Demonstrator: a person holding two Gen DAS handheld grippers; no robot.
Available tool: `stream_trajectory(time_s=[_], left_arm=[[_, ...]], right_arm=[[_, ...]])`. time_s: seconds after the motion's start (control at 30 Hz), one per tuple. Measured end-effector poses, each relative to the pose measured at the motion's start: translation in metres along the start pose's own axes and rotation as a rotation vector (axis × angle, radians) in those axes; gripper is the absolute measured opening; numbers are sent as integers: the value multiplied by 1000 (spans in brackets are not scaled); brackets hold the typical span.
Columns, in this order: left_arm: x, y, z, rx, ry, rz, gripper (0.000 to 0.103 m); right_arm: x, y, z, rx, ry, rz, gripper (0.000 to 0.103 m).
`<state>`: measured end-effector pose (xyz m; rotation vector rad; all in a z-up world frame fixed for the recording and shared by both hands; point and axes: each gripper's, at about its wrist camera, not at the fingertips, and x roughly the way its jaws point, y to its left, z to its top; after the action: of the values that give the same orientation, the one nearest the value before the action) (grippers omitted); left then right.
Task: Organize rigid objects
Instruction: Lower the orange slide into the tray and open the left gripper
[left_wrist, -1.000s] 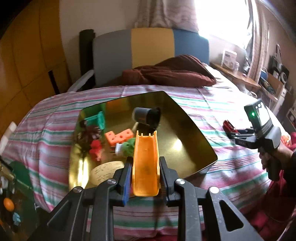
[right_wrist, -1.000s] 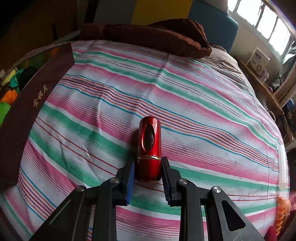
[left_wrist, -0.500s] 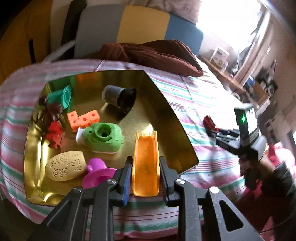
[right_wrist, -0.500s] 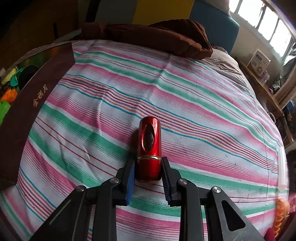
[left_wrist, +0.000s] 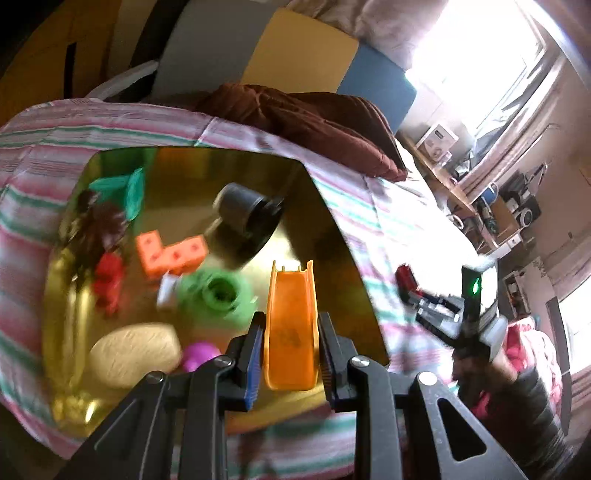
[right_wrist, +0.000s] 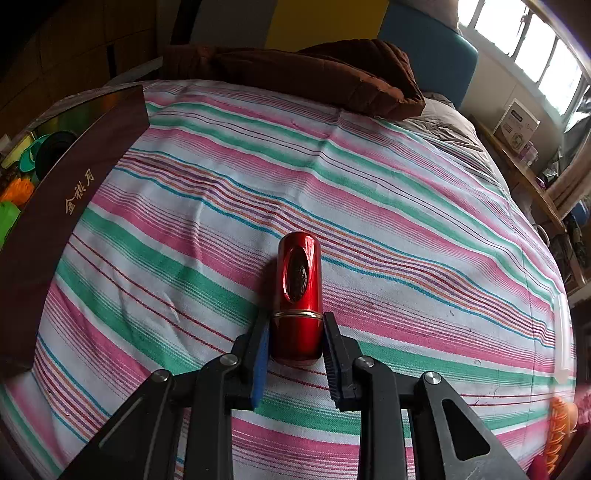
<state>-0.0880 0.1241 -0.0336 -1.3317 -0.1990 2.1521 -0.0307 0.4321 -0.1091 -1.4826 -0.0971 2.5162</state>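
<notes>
The left gripper (left_wrist: 291, 343) has its jaws closed on an orange toy slide (left_wrist: 291, 325), held above the near edge of a gold tray (left_wrist: 332, 236) that holds a green toy (left_wrist: 218, 295), an orange block (left_wrist: 170, 253) and a dark cup (left_wrist: 247, 210). The right gripper's (right_wrist: 295, 347) jaws flank a red tube (right_wrist: 299, 295) lying on the striped bed (right_wrist: 406, 229), apparently gripping it, well apart from the tray.

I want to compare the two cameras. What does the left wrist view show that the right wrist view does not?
Only the left wrist view: the left gripper shut on the orange slide, over the gold tray's inside.

Only the right wrist view: the tray's brown outer wall.

Both: the right gripper around the red tube, the striped sheet, the brown pillow.
</notes>
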Motion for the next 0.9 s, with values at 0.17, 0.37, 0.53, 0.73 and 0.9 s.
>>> stream_trajectory(time_s=[0.17, 0.37, 0.53, 0.73, 0.9], left_arm=[[32, -26, 13, 45, 62, -28, 26], [69, -17, 22, 68, 104, 133, 26], [88, -3, 32, 117, 96, 258, 26], [92, -2, 33, 159, 93, 290, 29], [87, -4, 29, 170, 64, 298, 30]], right_arm=[[-1, 0, 0, 1, 0, 1, 28], [-1, 0, 0, 0, 0, 0, 28], [-1, 0, 1, -7, 0, -2, 28], [-1, -1, 1, -10, -1, -3, 28], [-1, -2, 1, -12, -2, -3, 28]])
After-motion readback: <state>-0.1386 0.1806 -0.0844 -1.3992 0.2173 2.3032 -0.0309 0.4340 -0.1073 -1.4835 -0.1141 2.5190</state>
